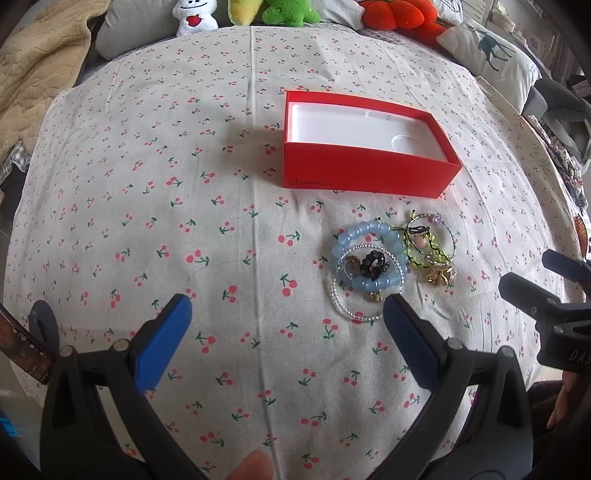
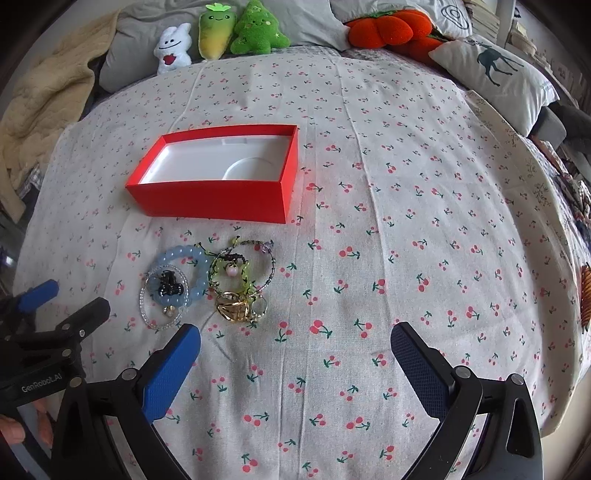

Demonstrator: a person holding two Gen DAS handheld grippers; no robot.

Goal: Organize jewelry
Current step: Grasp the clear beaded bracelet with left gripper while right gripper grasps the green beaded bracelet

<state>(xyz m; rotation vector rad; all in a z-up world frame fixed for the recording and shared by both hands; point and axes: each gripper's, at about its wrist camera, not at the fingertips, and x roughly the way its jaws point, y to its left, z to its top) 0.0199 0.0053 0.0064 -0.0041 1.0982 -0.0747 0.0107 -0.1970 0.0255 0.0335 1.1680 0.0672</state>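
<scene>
Cherry-print cloth (image 2: 406,184) covers the bed. Red cardboard box (image 2: 218,203), white liner, lid off. Just in front, a jewelry pile (image 2: 207,286): pale blue bead bracelet (image 1: 364,258), clear bead ring, gold pieces. Left gripper (image 1: 286,314) and right gripper (image 2: 295,341) both spread wide, holding nothing.

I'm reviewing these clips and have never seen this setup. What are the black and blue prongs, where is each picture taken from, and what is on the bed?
No robot here: a person holds a two-finger tool in each hand, with a camera on each looking along its blue fingers. One picture is from the left tool, the other from the right tool. Both are open and hold nothing. On the cherry-print sheet sit an open red box, empty inside, and a small jewelry pile including a blue bead bracelet. Plush toys line the far end.
</scene>
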